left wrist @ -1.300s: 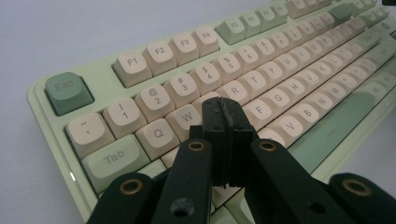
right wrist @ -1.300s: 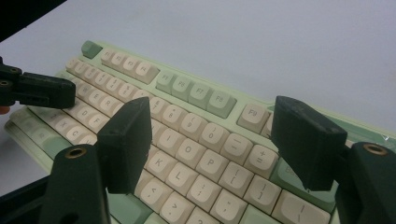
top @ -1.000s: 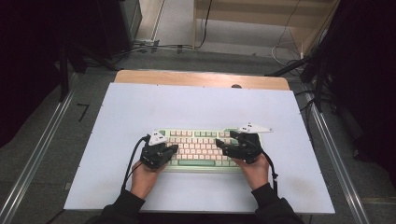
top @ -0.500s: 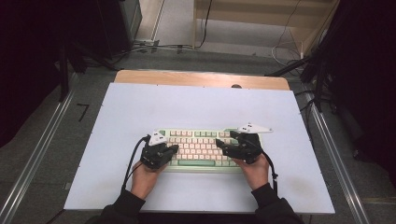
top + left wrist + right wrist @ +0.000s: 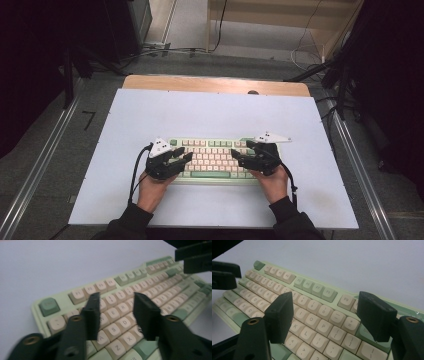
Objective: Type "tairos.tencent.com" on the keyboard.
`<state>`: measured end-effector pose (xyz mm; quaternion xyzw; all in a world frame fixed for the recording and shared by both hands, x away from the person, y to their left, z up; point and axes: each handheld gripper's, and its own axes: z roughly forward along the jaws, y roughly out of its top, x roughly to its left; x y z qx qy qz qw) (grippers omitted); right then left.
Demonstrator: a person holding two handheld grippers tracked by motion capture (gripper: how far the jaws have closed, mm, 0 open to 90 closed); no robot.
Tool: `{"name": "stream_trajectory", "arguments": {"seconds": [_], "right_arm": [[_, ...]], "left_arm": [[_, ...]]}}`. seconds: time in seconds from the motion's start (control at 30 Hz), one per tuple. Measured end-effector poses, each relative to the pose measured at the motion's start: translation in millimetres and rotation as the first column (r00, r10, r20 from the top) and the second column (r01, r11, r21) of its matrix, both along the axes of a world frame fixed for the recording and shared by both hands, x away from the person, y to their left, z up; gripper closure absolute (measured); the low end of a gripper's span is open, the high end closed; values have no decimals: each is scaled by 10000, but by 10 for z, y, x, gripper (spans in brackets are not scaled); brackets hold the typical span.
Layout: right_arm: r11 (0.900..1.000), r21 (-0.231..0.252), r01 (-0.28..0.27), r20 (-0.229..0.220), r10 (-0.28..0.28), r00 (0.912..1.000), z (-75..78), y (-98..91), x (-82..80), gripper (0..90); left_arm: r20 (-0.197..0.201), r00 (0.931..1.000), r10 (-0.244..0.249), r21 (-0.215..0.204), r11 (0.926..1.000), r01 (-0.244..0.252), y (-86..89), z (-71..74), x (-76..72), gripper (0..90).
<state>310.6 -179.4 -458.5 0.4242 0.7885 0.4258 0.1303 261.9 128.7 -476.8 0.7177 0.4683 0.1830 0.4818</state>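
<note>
The rigid pale-green plastic keyboard with cream keycaps (image 5: 212, 157) lay beneath both grippers; the left gripper (image 5: 116, 315) had just been opening, nothing between its jaws, and the right gripper (image 5: 325, 316) stood apart, empty. Judged light, stiff, keycaps slippery; best gripped at end edges.

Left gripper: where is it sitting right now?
In the high view the left gripper hovers over the left end of the keyboard, its open jaws pointing at the right gripper across the keys.

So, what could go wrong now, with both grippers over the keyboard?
The left gripper, whose jaws have just been opening, hangs over the letter keys, so one wide jaw might press two keys together. The right gripper stands open above the keyboard; pushing sideways could slide it on the smooth table.
</note>
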Motion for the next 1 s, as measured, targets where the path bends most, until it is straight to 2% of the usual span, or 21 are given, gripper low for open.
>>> {"name": "stream_trajectory", "arguments": {"seconds": [0.07,0.37,0.67,1.0], "right_arm": [[10000,-12,-18,-2,18,10000,-3,4,-4,281],[10000,-8,-23,27,23,10000,-1,8,-5,283],[10000,-38,-5,50,5,10000,0,11,-10,285],[10000,-58,-43,12,43,10000,-7,14,-17,292]], "left_arm": [[-51,10000,32,-192,9998,-33,22,2,6,461],[-432,9975,552,-40,9985,-554,74,-25,50,290],[-374,9961,802,66,9968,-800,103,-22,53,251],[-323,9942,1025,-70,9947,-1028,147,-20,58,251]]}}
